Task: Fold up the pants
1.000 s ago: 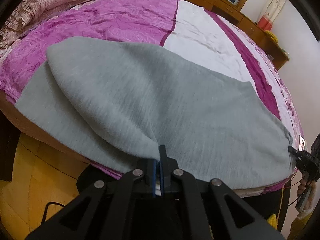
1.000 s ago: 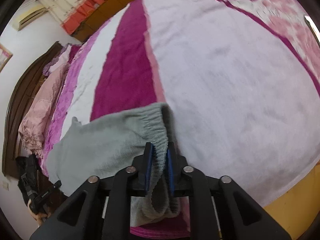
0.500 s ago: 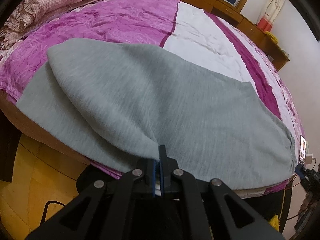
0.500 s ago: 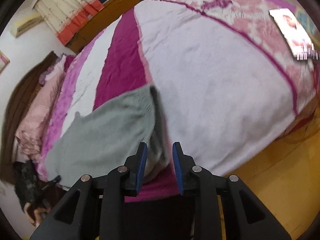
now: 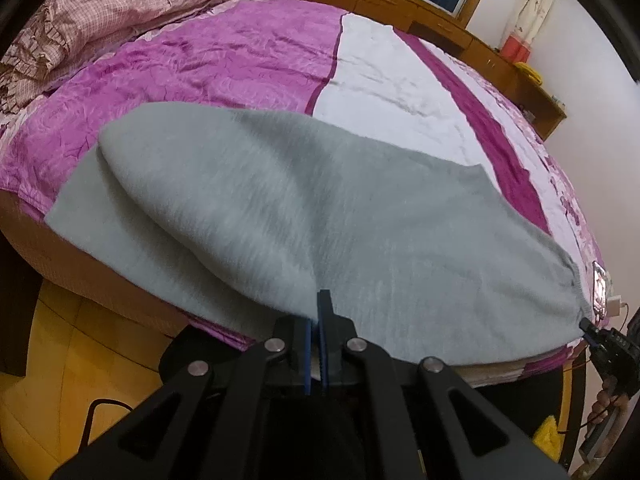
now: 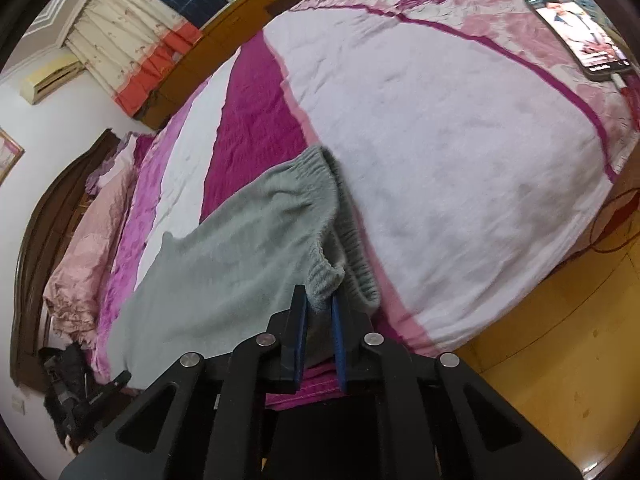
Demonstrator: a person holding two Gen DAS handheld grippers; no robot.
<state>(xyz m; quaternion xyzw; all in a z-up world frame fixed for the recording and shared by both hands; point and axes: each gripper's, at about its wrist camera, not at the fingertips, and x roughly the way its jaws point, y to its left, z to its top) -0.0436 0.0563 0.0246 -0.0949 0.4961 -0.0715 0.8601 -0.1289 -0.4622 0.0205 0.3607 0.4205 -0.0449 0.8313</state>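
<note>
Grey fleece pants [image 5: 304,208] lie spread across the near edge of a bed, one leg folded over the other. My left gripper [image 5: 316,312] is shut on the near edge of the pants at the fold. In the right wrist view the ribbed elastic waistband [image 6: 324,276] of the pants [image 6: 224,264] sits between the fingers of my right gripper [image 6: 320,308], which is closed down on it. The right gripper also shows at the far right in the left wrist view [image 5: 600,340].
The bed carries a purple, white and magenta quilt [image 5: 224,56], and a pink checked duvet [image 5: 100,12] lies at its head. A phone [image 6: 580,36] with a lit screen lies on the bed's corner with a cable. Yellow wooden floor [image 6: 560,340] runs beside the bed.
Half a second ago my right gripper was open and off the waistband; it has moved back in and closed on it. My left gripper kept its grip and lifted slightly.
</note>
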